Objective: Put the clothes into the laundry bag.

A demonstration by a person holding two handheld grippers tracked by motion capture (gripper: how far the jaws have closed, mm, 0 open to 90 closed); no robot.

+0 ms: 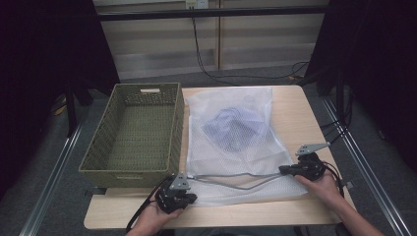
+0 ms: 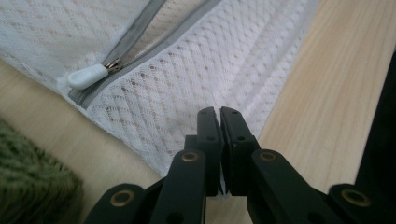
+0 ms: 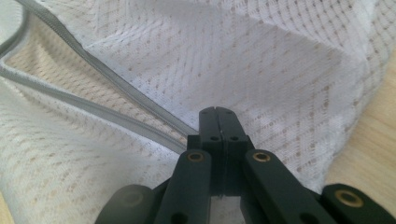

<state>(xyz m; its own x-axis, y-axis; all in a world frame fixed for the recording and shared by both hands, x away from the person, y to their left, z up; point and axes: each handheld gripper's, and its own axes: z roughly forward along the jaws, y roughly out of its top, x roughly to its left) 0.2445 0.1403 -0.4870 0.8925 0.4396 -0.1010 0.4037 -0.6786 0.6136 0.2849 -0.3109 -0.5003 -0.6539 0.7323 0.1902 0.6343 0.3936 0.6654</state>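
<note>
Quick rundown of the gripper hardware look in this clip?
Both are black two-jaw units. The left gripper and right gripper each carry a grey three-cornered plate on top and trail a black cable. In the gripper views the jaws are flat black bars on linked arms with brass-coloured pivot pins. The person's forearms are bare, no sleeves showing.

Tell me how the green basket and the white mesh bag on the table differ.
The green basket is a stiff woven box standing upright with an open top; the white mesh bag is soft and lies flat. The basket looks empty inside, while the bag holds a bluish garment seen through its mesh. The bag has a grey zipper, partly open; the basket has only handle slots. Both rest on the wooden table, side by side.
</note>
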